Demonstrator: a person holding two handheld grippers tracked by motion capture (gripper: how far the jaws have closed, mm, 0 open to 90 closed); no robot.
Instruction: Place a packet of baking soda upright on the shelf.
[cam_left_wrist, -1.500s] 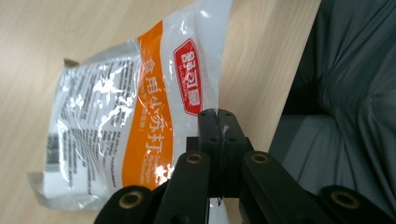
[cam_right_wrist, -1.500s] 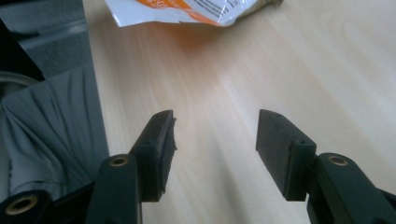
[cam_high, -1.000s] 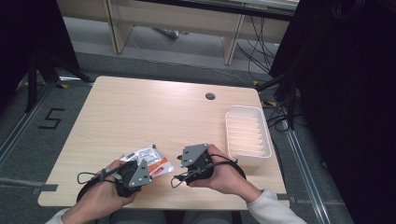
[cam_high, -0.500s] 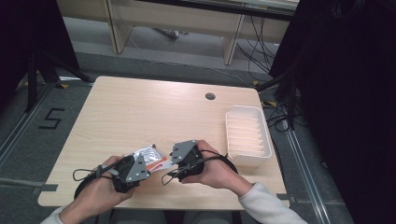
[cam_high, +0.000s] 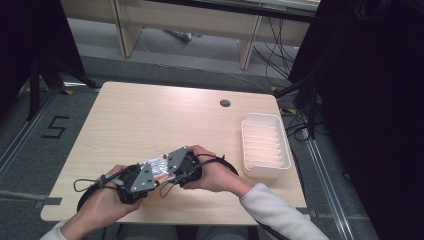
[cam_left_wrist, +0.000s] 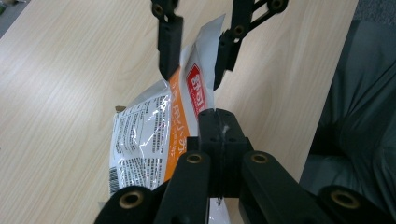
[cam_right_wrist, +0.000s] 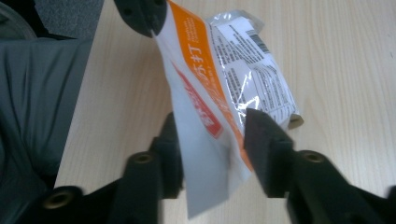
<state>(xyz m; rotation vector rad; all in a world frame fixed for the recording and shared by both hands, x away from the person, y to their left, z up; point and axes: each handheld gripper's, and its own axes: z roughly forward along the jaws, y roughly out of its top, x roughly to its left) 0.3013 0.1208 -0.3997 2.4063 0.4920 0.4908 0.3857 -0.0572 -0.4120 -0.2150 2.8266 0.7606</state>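
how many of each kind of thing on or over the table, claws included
claws: 2, the left claw shut on the snack packet's edge, the right claw open with its jaws either side of the packet
snack packets: 1, the orange and white snack packet
trays: 1, the white ridged tray at the table's right side
total: 4

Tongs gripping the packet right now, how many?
1. The left tongs are shut on the packet's edge. The right tongs straddle its other end, jaws open.
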